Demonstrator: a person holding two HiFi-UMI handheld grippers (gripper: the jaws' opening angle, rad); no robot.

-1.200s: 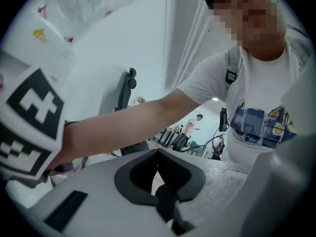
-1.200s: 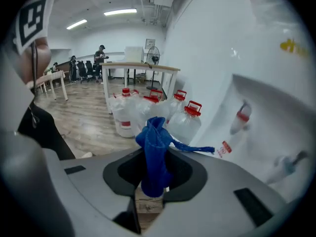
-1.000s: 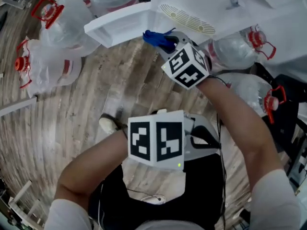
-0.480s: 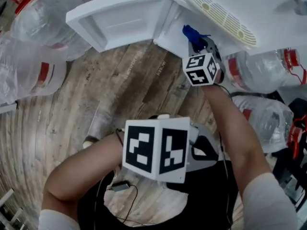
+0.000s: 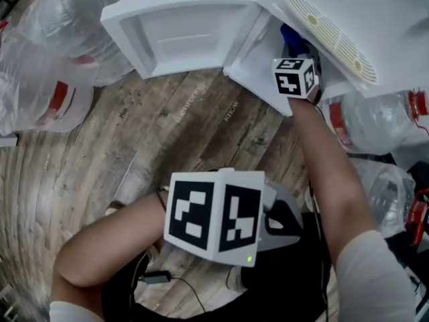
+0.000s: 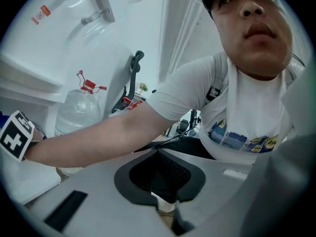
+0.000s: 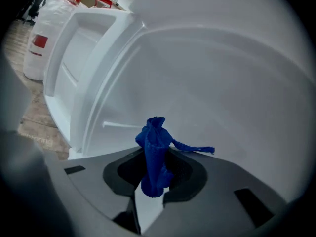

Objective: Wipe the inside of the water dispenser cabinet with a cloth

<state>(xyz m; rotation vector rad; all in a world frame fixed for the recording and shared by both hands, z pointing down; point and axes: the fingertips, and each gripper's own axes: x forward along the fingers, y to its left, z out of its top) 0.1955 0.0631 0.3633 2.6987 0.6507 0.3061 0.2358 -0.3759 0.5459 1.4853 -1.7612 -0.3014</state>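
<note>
right gripper (image 7: 154, 182), jaws pinching blue cloth (image 7: 155, 144), inside white cabinet (image 7: 222, 83)

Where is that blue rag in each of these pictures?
Head view: the blue cloth is at the upper right, just beyond the marker cube, at the cabinet mouth.
Left gripper view: not in it.
Right gripper view: centre, bunched upright, pinched in the right gripper's tongs.
Shared landmark: the white water dispenser.

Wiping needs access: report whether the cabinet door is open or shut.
Open. The door stands swung out, inner panel showing; cabinet interior shows behind the cloth.
</note>
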